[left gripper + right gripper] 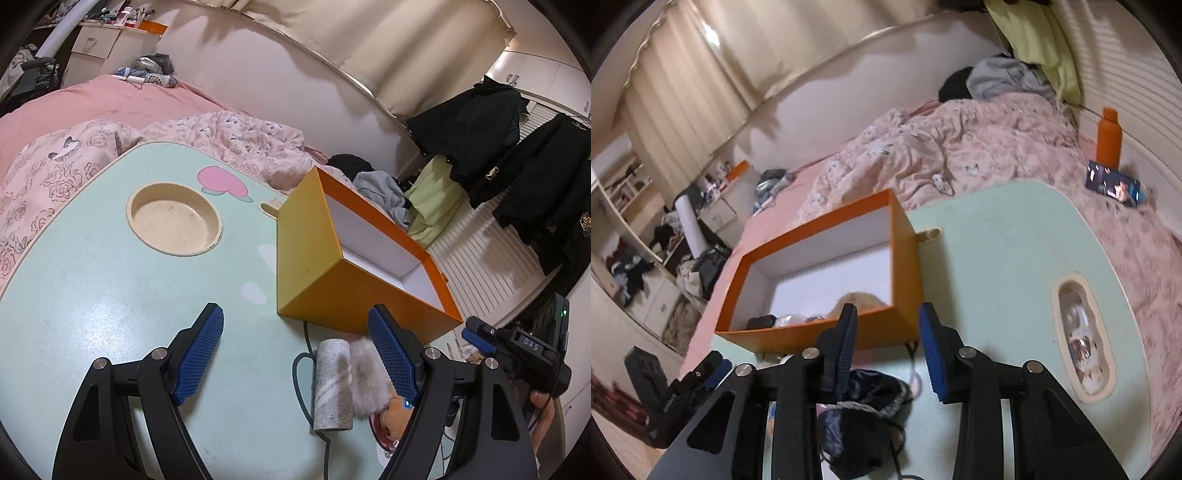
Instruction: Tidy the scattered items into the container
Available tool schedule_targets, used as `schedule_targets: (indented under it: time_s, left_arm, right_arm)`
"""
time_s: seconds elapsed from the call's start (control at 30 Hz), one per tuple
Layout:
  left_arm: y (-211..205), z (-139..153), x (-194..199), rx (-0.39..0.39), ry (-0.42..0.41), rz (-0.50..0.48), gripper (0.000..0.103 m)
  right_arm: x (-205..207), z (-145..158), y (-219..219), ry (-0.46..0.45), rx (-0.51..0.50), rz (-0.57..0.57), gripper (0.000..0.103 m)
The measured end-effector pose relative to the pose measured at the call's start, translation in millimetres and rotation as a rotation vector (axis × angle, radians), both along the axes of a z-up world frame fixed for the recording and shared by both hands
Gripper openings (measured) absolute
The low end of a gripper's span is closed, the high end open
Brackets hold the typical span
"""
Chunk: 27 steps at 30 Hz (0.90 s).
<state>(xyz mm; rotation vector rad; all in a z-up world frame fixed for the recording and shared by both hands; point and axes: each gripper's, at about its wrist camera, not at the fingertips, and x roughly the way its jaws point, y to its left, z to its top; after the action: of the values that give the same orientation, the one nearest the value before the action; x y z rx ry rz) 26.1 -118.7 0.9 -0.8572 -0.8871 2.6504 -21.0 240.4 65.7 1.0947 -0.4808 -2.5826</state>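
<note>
**On the mint bench: orange box sitting open**

On the mint-green bench (92,314), the left gripper (295,343) is hovering with jaws standing wide apart, nothing between them. Just beyond, a grey roll (331,384) and a fluffy item (364,373) are lying before the orange box (314,266). Rightward, the right gripper (888,350) is hanging with jaws parted and gripping nothing above a dark pouch (864,417).

Black tool (295,354) frames, blue ribbed pads, silver screws.
</note>
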Motion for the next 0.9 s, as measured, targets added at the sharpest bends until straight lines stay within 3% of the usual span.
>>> schedule_targets:
  time_s: [0.13,0.23,0.3,0.43,0.57,0.7,0.83,0.9]
  left_arm:
    - [0,0,0,0.0,-0.002,-0.001,0.08]
    - [1,0,0,-0.006,-0.004,-0.006,0.08]
    - [2,0,2,-0.009,0.002,-0.005,0.08]
    - [1,0,2,-0.005,0.008,-0.007,0.08]
    - [0,-1,1,0.004,0.005,-0.01,0.08]
    - [-1,-1,1,0.009,0.006,-0.009,0.08]
    - [0,-1,1,0.006,0.006,-0.01,0.08]
    - [1,-2,1,0.006,0.007,-0.011,0.08]
  right_arm:
    - [-3,17,-14,0.035,0.032,0.038,0.035]
    - [-26,42,-44,0.009,0.187,0.151,0.035]
    - [-49,46,-62,-0.074,0.258,0.239,0.032]
    - [-107,18,-93,-0.411,0.361,0.384,0.03]
    - [-130,-18,-100,-0.589,0.45,0.381,0.031]
    - [-140,-29,-109,-0.649,0.49,0.404,0.035]
    - [-142,-36,-123,-0.672,0.546,0.424,0.046]
    - [-139,-39,-129,-0.636,0.624,0.416,0.041]
